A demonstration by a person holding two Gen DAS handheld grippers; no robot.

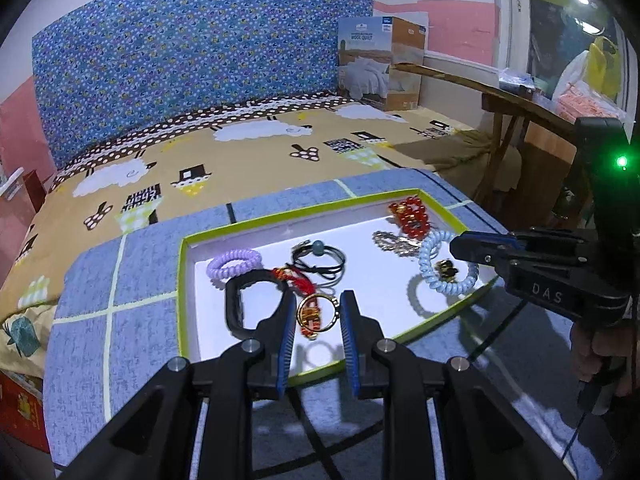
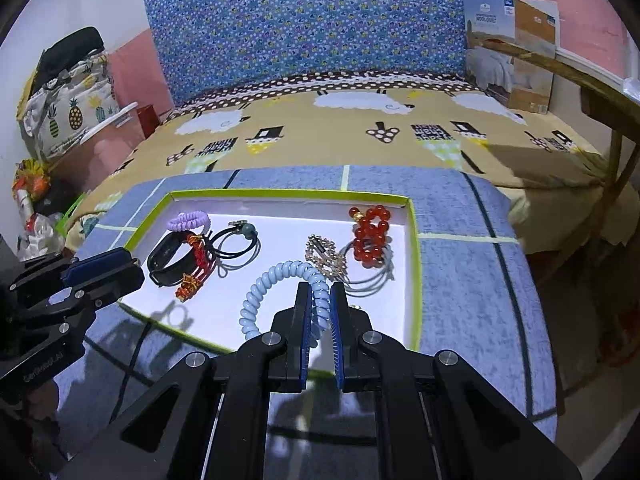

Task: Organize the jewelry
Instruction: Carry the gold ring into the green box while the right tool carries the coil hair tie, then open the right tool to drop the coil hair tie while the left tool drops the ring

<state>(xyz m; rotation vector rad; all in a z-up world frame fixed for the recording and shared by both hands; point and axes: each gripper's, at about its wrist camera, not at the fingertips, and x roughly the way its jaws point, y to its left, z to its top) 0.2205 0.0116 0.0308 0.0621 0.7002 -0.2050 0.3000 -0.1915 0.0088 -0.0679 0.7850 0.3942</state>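
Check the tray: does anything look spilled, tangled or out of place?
Nothing spilled; everything sits inside the green-rimmed tray. Only oddity: the red cord bracelet lies draped over the black band, overlapping rather than separated.

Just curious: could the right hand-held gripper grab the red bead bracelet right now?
Probably not: the right hand-held gripper is shut on the blue coil tie, though nothing blocks the red bead bracelet.

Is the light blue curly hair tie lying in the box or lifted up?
Lifted up. The right hand-held gripper pinches the blue hair tie, and its coil hangs above the white box floor.
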